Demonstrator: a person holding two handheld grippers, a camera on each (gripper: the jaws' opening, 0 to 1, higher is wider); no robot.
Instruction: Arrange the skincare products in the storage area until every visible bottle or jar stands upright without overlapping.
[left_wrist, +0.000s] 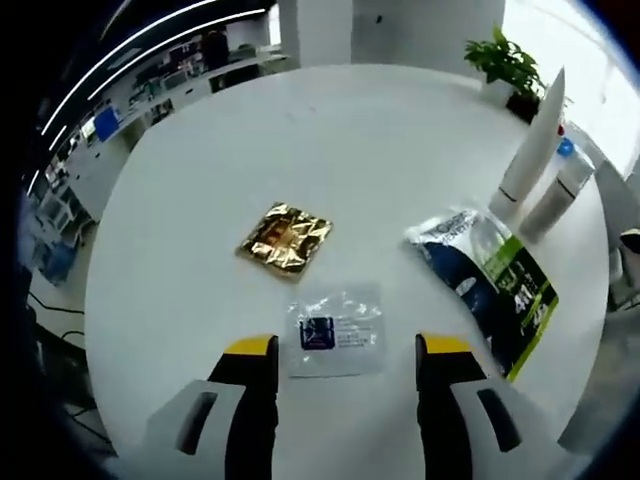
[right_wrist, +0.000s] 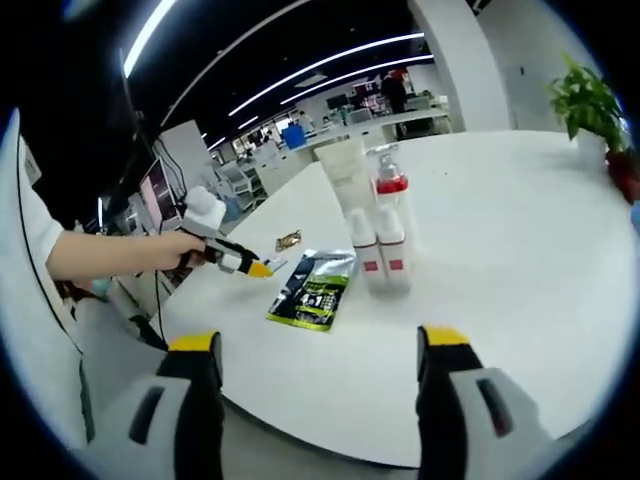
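Near the table edge, just beyond your wide-open left gripper, lies the clear sachet, thin, limp and likely slippery, so pinch one edge; your right gripper hangs open too

Bare table right of the bottles; sachets left

I count three flat sachets on the table: one gold foil sachet, one clear sachet, one dark green-edged pouch. Beyond the pouch I count four upright containers: one white tube, one red-capped bottle, two small bottles.
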